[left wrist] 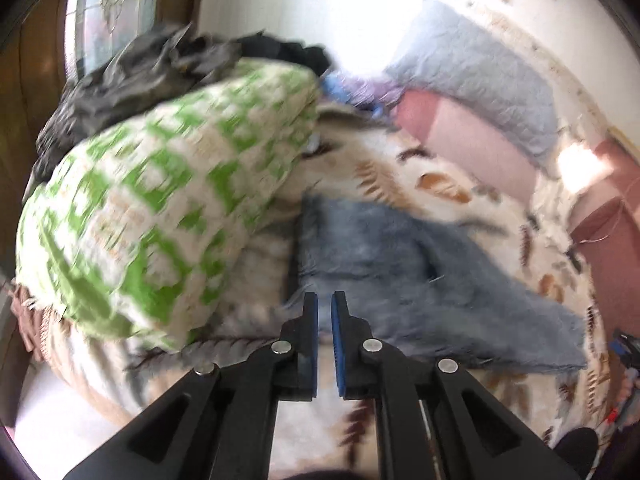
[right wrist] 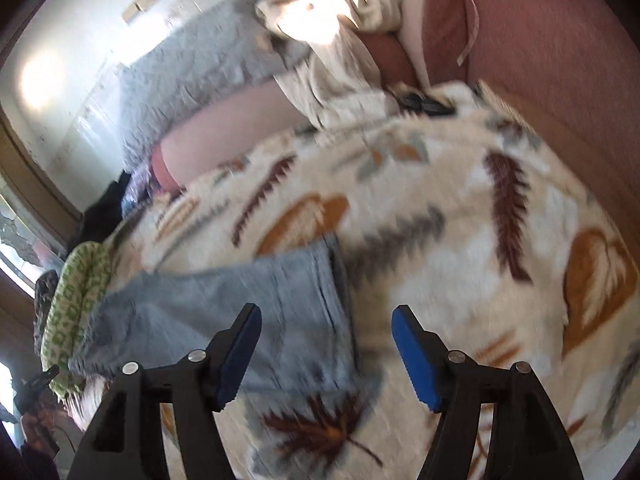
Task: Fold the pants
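Left wrist view: the left gripper (left wrist: 324,300) points down over a bed; its blue-padded jaws stand almost together with only a thin slit between them, and nothing is held in that slit. The pants (left wrist: 404,276), blue-grey denim, lie just ahead of its fingertips and spread away to the right, flat on the leaf-patterned blanket (left wrist: 448,184). To the left of the gripper, close beside the denim, sits a bulky green-and-cream bundle (left wrist: 160,208), with dark crumpled cloth (left wrist: 132,80) behind it. Farther ahead and to the right lie a grey quilted pillow (left wrist: 480,68) and a pink cushion (left wrist: 464,136).

Right wrist view: the right gripper (right wrist: 326,312) has its jaws spread wide and grasps nothing. The pants (right wrist: 248,304) lie ahead and to the left; the left finger overlaps the cloth in the picture, though contact cannot be judged, and the folded edge runs up between the fingers. The right finger stands over bare blanket (right wrist: 460,224). The grey pillow (right wrist: 192,76) lies far ahead on the left. Both views are motion-blurred.
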A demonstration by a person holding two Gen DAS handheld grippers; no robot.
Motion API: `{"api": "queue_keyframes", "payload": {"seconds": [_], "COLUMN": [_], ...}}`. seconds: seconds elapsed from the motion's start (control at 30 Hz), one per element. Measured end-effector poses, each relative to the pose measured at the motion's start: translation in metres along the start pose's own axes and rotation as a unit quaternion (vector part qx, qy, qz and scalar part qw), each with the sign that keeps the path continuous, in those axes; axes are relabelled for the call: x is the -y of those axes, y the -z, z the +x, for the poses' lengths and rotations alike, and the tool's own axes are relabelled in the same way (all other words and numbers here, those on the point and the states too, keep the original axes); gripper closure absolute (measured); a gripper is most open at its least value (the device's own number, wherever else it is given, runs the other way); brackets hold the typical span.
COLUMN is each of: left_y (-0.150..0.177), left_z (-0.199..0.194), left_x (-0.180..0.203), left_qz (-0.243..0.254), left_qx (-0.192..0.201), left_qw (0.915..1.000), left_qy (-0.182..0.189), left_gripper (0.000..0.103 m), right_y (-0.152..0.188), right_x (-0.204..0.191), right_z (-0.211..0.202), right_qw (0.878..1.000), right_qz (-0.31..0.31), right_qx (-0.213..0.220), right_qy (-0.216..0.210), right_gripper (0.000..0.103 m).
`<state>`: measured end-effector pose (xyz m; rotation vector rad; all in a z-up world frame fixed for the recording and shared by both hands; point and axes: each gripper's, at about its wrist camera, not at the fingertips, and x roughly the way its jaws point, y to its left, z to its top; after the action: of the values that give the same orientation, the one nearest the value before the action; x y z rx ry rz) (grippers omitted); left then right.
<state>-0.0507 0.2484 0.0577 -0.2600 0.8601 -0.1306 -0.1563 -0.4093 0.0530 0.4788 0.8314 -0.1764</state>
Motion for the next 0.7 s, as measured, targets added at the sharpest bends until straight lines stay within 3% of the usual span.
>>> {"api": "queue_keyframes", "payload": {"seconds": [0.1,0.23,0.4,0.53,0.7], "left_y": [-0.001,0.009,0.027,0.041,0.064], "left_z": [-0.002,0.020,0.065,0.093,0.125], "left_x": [0.041,0.103,0.164,0.183,0.175], "left_qz": [0.027,0.072,0.100,0.108,0.117], "left_qx": [0.009,-0.010,-0.034,-0.057,-0.103], "left_qw": [0.9979,0.9891,0.9774,0.9706,0.9598], "left_qy": [0.058,0.129,0.183,0.208,0.233], "left_gripper": [0.093,0.092,0.092,0.092,0.091], "right_y": [-0.019,-0.032,-0.029,-0.031,-0.036], "right_x": [-0.014,-0.018,-0.008,0.003,0.005], "right_z": [0.025,0.077,0.106,0.111,0.117], "right_qw": [1.000,0.998,0.998,0.998,0.997], "right_qz": [0.008,0.030,0.032,0.059,0.076], "right_qx": [-0.009,-0.032,-0.034,-0.027,-0.026], "right_qy": [0.005,0.039,0.043,0.016,-0.003], "right_gripper": [0.032,0.032,0.032,0.032,0.032]}}
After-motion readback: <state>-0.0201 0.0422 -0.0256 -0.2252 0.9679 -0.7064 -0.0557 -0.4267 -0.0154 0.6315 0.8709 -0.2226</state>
